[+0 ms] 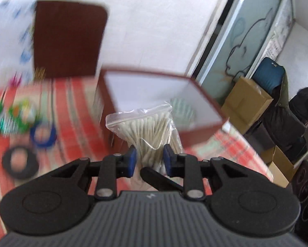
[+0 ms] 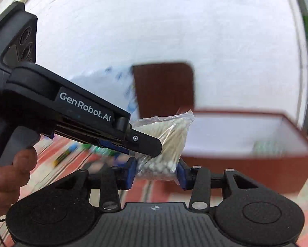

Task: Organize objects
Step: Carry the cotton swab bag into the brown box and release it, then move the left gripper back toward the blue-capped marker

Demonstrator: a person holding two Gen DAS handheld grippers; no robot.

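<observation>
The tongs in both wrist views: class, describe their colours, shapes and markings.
Left tongs and right tongs: black linkage arms with silver rivets, blue finger pads, round black discs flanking a grey ribbed body. From the right wrist view, the left tongs' side reads "GenRobot.AI" in white.

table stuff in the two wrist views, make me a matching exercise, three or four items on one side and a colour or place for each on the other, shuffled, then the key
Items
1. bag of cotton swabs
2. box
3. tape ring
4. tablecloth

Colour or place
A. blue, lying on the cloth left of the box
B. red plaid, covering the table
C. clear plastic, between the pads of both tongs
D. dark red outside, white inside, open at the top

Pairs: 1-C, 2-D, 3-A, 4-B

The left tongs and right tongs both pinch the bag in front of the box.
</observation>
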